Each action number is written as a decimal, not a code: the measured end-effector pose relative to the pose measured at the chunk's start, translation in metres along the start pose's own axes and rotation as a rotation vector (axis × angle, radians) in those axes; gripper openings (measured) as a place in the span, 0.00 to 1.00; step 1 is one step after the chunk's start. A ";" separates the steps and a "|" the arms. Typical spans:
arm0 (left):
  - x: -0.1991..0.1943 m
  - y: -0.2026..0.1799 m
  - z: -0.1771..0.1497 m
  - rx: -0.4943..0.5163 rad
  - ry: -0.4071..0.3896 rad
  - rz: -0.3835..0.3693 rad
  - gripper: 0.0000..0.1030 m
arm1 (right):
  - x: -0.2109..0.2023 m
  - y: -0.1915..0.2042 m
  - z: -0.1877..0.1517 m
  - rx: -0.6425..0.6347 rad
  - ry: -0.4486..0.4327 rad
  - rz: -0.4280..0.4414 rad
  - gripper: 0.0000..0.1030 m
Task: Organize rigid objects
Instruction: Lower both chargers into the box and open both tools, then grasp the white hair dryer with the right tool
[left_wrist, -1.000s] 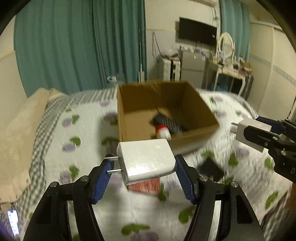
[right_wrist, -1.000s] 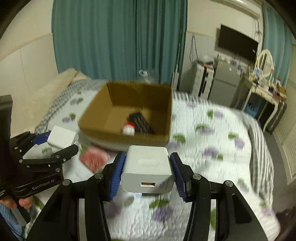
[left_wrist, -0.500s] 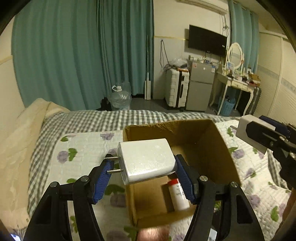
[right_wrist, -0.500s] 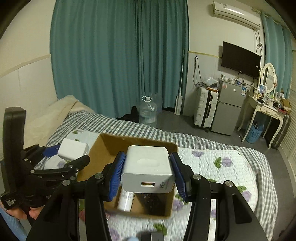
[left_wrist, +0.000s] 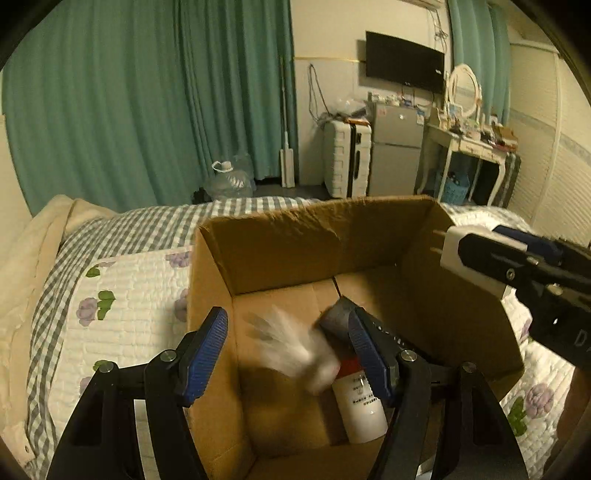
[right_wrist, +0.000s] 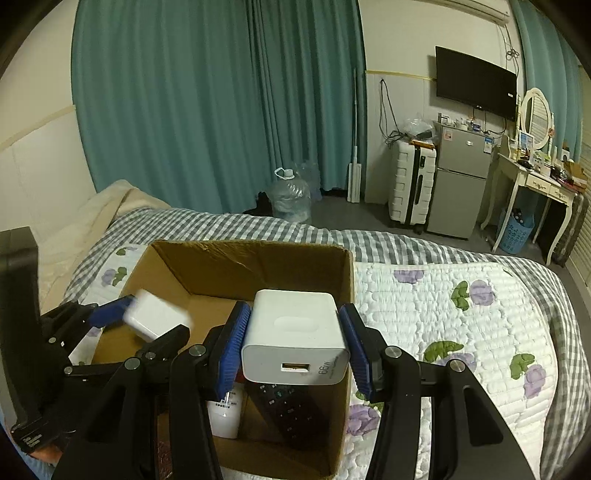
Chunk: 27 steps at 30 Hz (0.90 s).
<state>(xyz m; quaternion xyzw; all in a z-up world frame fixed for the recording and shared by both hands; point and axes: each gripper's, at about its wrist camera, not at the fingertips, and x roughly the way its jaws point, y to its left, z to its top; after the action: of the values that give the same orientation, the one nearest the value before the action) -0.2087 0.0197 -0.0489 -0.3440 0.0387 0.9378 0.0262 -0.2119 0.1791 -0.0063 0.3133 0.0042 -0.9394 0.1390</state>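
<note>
Tumbling as a white blur, the smooth blocky left charger (left_wrist: 295, 347) falls between the left gripper's (left_wrist: 288, 350) spread, ribbed blue fingers (left_wrist: 207, 347) into the cardboard box (left_wrist: 314, 236); the right gripper (right_wrist: 293, 347) clamps its own glossy charger (right_wrist: 293, 339) above it.

The open brown corrugated-cardboard box (left_wrist: 295, 236) looks matt and fibrous, its top edges torn rough. The white plastic charger block (right_wrist: 295, 332) has a smooth satin shell with a metal-lined port. The right gripper (right_wrist: 293, 347) and the left gripper (left_wrist: 288, 347) are matt black plastic with ribbed blue rubbery pads (right_wrist: 232, 347) and shiny metal screws. The white quilted cloth bedspread with purple flowers (right_wrist: 461, 325) is soft and puckered. The black plastic remote control (right_wrist: 288, 410) looks matt; the white plastic bottle (left_wrist: 360, 402) slightly glossy
</note>
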 end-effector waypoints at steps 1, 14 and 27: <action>-0.002 0.002 0.001 -0.006 -0.005 0.001 0.69 | 0.000 0.000 0.001 0.000 -0.005 0.001 0.48; -0.027 0.018 0.001 -0.040 -0.043 0.037 0.69 | 0.034 0.015 0.000 -0.029 0.019 0.021 0.51; -0.112 0.027 -0.008 -0.069 -0.082 0.054 0.70 | -0.076 0.021 0.007 -0.025 -0.076 -0.052 0.83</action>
<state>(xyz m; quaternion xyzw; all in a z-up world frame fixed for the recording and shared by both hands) -0.1206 -0.0100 0.0187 -0.3047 0.0147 0.9523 -0.0095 -0.1524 0.1776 0.0463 0.2754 0.0188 -0.9538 0.1186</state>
